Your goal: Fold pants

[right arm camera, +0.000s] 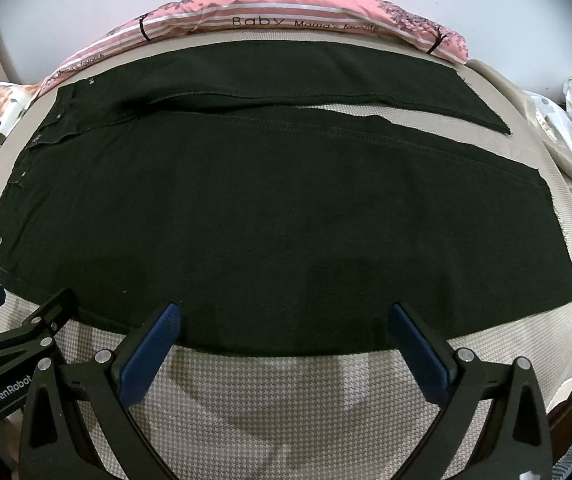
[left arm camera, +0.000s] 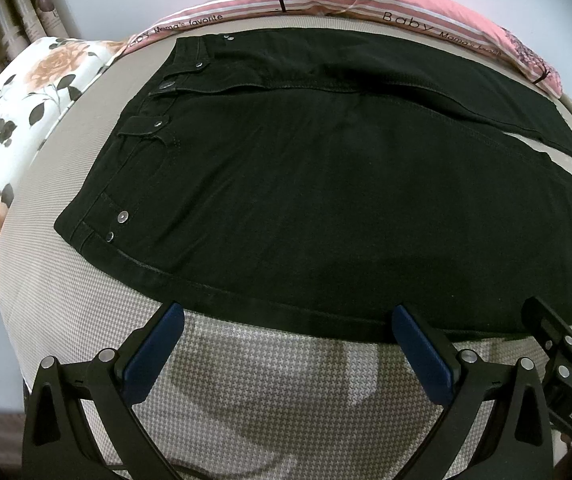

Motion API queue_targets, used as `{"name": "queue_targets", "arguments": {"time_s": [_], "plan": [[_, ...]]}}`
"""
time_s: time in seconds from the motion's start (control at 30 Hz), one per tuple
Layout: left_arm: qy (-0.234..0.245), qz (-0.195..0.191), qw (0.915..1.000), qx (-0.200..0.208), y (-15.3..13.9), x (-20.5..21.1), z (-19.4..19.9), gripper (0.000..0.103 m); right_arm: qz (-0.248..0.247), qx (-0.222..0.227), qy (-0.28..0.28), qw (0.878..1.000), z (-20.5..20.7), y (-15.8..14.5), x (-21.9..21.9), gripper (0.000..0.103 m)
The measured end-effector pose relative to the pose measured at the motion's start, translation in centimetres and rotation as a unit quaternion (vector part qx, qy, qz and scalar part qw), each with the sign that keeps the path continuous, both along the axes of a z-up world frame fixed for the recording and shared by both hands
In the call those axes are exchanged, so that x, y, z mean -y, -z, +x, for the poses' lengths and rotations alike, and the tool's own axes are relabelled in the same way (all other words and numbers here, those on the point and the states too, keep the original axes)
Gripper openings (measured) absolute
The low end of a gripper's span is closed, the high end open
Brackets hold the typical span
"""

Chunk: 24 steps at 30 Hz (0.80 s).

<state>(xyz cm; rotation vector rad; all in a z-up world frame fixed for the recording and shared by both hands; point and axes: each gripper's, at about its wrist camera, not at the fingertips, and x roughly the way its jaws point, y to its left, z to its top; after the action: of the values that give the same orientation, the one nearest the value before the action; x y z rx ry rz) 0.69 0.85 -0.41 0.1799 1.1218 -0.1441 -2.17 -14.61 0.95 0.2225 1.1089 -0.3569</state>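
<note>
The likeliest slip, as I judge it, is pinching only the top layer of denim, or snagging the bed cover point(left arm camera: 86, 320) beneath, so the fold drags crooked. The black pants point(left arm camera: 305, 200) lie flat on the bed, waistband at 9 o'clock, legs running toward 3 o'clock. The left tool point(left arm camera: 287, 334) is wide open and holds nothing, its fingertips at the near hem, which runs along 12 o'clock from it. The right tool point(right arm camera: 286, 332) is equally spread and empty, at the same edge farther down the leg.
</note>
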Motion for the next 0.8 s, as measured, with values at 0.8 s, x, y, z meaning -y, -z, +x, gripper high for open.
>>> {"name": "queue_targets", "arguments": {"time_s": [0.8], "plan": [[-0.002, -0.016, 0.9991, 0.040, -2.1, -0.5, 0.3, 0.103, -0.021, 0.039, 0.005, 0.999, 0.5, -2.4, 0.6, 0.103]]}}
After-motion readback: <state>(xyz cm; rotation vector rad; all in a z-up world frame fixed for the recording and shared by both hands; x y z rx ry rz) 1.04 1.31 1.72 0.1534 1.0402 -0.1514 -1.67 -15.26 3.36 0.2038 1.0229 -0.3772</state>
